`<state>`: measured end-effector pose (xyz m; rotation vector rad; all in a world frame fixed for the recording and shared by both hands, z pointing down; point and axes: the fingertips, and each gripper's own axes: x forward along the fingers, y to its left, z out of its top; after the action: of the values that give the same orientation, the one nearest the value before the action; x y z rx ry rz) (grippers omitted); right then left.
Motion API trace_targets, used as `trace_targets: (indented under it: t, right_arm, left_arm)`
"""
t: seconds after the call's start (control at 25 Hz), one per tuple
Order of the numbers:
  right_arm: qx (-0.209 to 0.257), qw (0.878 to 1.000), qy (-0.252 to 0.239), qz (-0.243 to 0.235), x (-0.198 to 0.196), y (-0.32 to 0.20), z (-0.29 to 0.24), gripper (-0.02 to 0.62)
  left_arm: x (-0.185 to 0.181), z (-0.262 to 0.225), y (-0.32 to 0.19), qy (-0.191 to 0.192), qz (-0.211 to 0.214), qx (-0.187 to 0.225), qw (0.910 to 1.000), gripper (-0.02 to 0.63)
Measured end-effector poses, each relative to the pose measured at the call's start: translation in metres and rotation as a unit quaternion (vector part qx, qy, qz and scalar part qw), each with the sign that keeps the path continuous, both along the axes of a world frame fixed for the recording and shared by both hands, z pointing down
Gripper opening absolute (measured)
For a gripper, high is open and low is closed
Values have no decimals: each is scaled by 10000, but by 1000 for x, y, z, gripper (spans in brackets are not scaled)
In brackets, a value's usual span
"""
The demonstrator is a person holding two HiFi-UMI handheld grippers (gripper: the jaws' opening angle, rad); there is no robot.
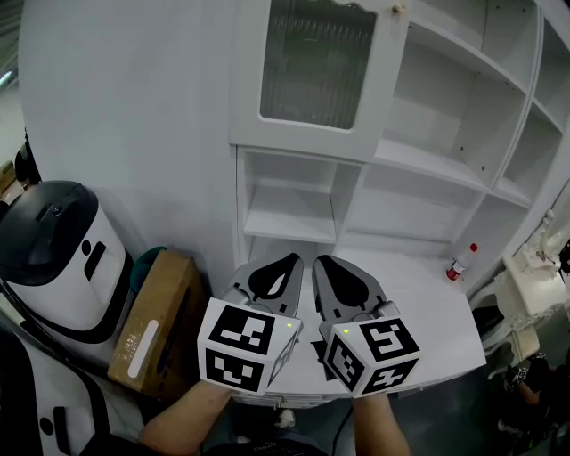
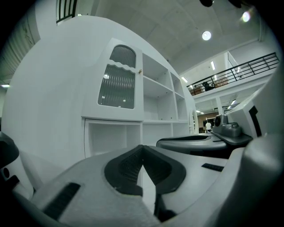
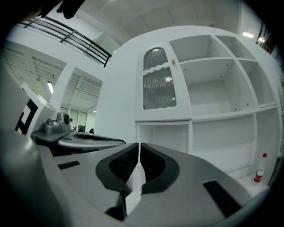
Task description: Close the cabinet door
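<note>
The white cabinet point(image 1: 427, 160) stands ahead of me. Its ribbed-glass door point(image 1: 316, 67) covers the upper left compartment and looks flush with the frame, its small knob point(image 1: 398, 9) at the right edge. The door also shows in the left gripper view point(image 2: 116, 82) and the right gripper view point(image 3: 159, 84). My left gripper point(image 1: 283, 260) and right gripper point(image 1: 322, 261) are side by side over the counter, below the door and apart from it. The left gripper point(image 2: 142, 147) is shut with nothing in it. The right gripper point(image 3: 139, 144) is also shut and holds nothing.
A red-capped bottle point(image 1: 459, 264) stands at the right of the white counter point(image 1: 419, 294), also seen as the bottle point(image 3: 259, 168). Open shelves fill the cabinet's right side. A cardboard box point(image 1: 156, 325) and a white-and-black machine point(image 1: 53, 249) sit at the left.
</note>
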<state>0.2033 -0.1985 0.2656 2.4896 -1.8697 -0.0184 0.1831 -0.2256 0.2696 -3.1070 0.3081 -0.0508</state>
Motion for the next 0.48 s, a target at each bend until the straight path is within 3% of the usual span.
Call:
trace_targets:
  t: [0.48]
  right_arm:
    - [-52,10000,9,17,-21,7,12,26]
  left_arm:
    - [-18,7,10,41,68,-13,10000,11]
